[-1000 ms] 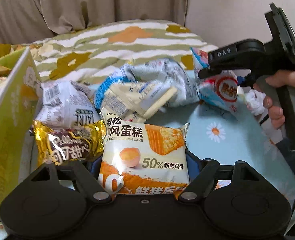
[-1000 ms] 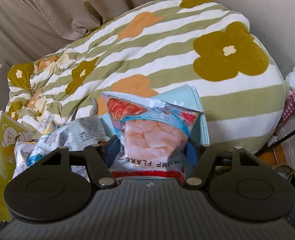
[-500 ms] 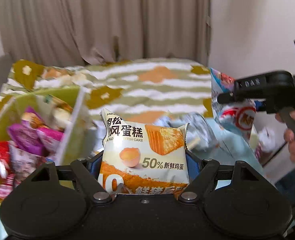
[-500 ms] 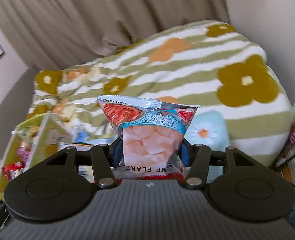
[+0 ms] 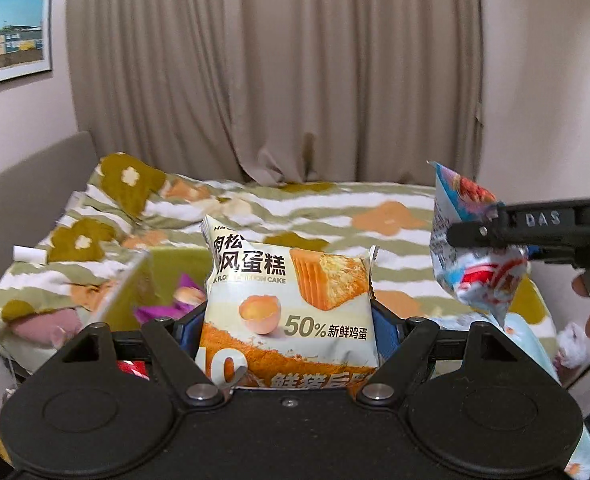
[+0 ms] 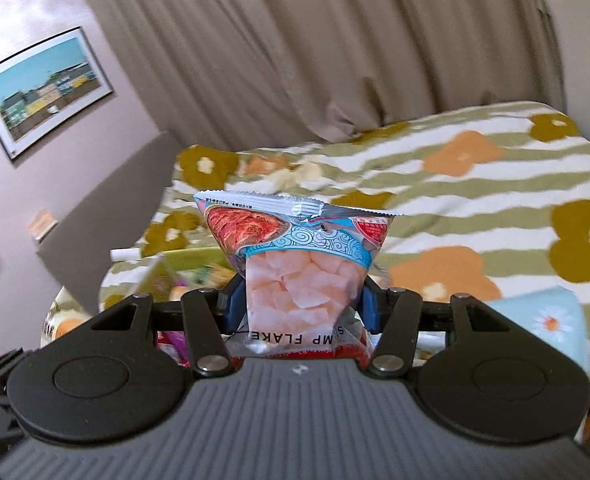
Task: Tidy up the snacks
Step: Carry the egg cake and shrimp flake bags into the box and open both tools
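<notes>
My left gripper [image 5: 289,320] is shut on a white and orange chiffon cake packet [image 5: 291,300] and holds it up in the air. My right gripper [image 6: 301,304] is shut on a shrimp flakes bag [image 6: 299,256], also lifted. That bag [image 5: 471,248] and the right gripper [image 5: 535,228] show at the right of the left wrist view. A green snack box [image 5: 131,292] with purple and red packets inside lies low at the left, partly hidden behind my fingers; it also shows in the right wrist view [image 6: 183,264].
A flowered striped blanket [image 5: 255,216] covers the bed behind. Beige curtains [image 5: 275,72] hang at the back. A framed picture [image 5: 11,32] is on the left wall. A light blue daisy cloth [image 6: 543,316] lies at the lower right.
Both grippers have risen and tilted up with their packets. The snack pile on the table has dropped out of sight, and the curtains and wall picture have come into view.
</notes>
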A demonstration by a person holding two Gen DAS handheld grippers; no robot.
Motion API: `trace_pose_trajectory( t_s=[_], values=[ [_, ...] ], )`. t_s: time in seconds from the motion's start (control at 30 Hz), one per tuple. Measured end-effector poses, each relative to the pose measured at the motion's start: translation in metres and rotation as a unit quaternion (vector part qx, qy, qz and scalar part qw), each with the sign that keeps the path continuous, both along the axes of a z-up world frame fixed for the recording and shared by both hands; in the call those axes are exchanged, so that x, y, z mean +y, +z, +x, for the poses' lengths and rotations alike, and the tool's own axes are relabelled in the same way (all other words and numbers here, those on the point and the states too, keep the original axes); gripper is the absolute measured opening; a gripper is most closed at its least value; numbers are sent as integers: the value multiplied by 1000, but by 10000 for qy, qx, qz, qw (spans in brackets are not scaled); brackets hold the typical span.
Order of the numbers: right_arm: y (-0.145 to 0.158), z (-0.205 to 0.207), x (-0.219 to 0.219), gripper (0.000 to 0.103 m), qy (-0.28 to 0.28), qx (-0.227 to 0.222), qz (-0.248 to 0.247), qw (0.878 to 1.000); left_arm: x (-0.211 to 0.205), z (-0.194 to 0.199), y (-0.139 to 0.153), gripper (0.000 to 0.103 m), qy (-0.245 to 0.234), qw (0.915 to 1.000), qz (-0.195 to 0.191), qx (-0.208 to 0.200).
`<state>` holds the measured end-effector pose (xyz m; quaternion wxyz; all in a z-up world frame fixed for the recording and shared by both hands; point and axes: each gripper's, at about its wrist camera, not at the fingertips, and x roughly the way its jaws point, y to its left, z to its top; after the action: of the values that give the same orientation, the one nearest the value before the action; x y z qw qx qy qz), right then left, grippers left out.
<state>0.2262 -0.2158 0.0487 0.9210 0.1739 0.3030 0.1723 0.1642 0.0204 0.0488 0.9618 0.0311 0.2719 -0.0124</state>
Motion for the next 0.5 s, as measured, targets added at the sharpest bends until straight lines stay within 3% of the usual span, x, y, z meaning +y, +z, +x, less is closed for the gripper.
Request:
trace_pose_trajectory(
  t_s=[0.27, 0.5],
  values=[
    [10, 10, 85, 70, 165, 24, -62, 9998, 82, 37, 7, 82, 46, 9999, -106, 117],
    [4, 29, 152, 70, 31, 227, -191, 9996, 138, 85, -5, 83, -253, 9983, -324, 413]
  ],
)
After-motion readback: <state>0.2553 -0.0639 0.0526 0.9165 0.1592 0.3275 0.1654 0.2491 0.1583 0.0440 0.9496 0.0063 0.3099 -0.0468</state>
